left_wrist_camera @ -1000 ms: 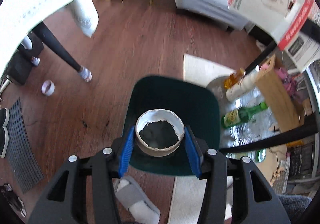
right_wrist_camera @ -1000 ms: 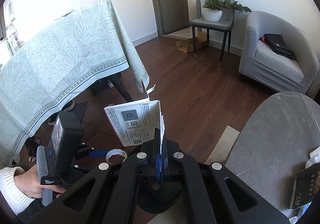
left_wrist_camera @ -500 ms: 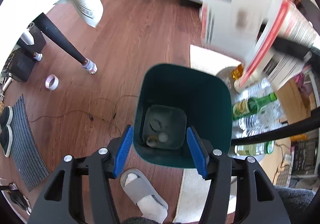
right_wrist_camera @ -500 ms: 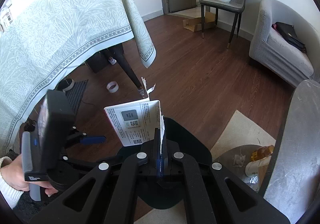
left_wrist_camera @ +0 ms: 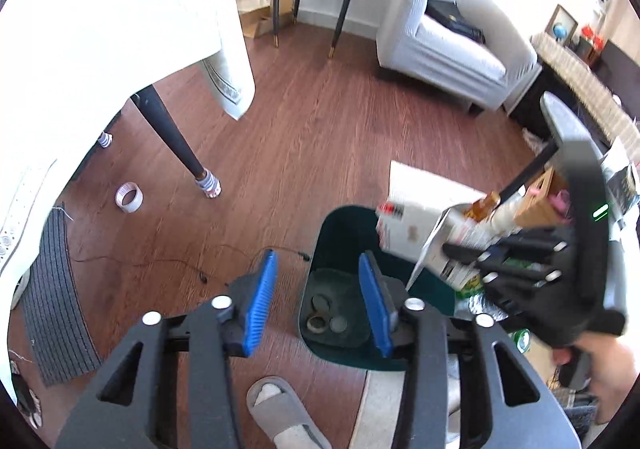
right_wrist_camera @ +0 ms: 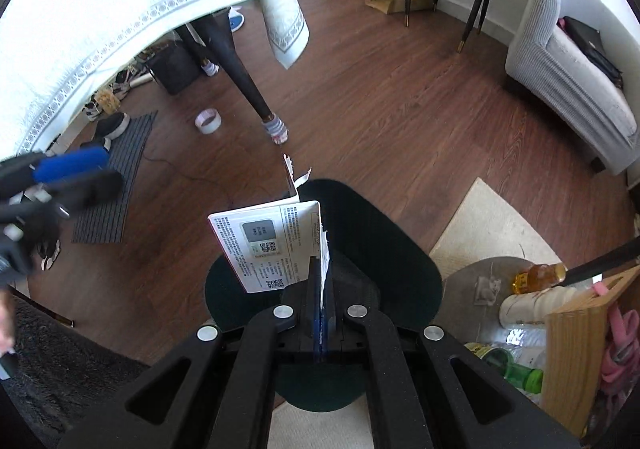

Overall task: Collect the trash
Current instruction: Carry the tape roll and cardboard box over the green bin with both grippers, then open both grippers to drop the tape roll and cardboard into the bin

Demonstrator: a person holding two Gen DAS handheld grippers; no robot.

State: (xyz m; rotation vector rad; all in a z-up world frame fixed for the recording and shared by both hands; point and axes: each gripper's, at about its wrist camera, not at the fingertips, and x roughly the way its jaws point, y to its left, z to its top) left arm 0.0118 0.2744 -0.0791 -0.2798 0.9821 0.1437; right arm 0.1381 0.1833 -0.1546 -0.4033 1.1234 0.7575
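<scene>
A dark green trash bin (left_wrist_camera: 340,225) stands on the wood floor, with small round scraps at its bottom (left_wrist_camera: 322,313). My left gripper (left_wrist_camera: 318,301) is open and empty, above the bin's left rim. My right gripper (right_wrist_camera: 322,281) is shut on a torn white cardboard box (right_wrist_camera: 268,245) and holds it over the bin (right_wrist_camera: 404,257). In the left wrist view the box (left_wrist_camera: 416,229) and the right gripper (left_wrist_camera: 520,261) hang over the bin's right side.
A tape roll (left_wrist_camera: 129,197) lies on the floor by a table leg (left_wrist_camera: 172,141) under a hanging tablecloth. A grey slipper (left_wrist_camera: 280,409) is near the bin. Bottles (right_wrist_camera: 516,369) and a wooden box (right_wrist_camera: 580,345) stand to the right. An armchair (left_wrist_camera: 452,49) is behind.
The paper ring that my left gripper held a second ago has dropped into the bin. The left gripper has shifted left. The right gripper has brought the box down over the bin.
</scene>
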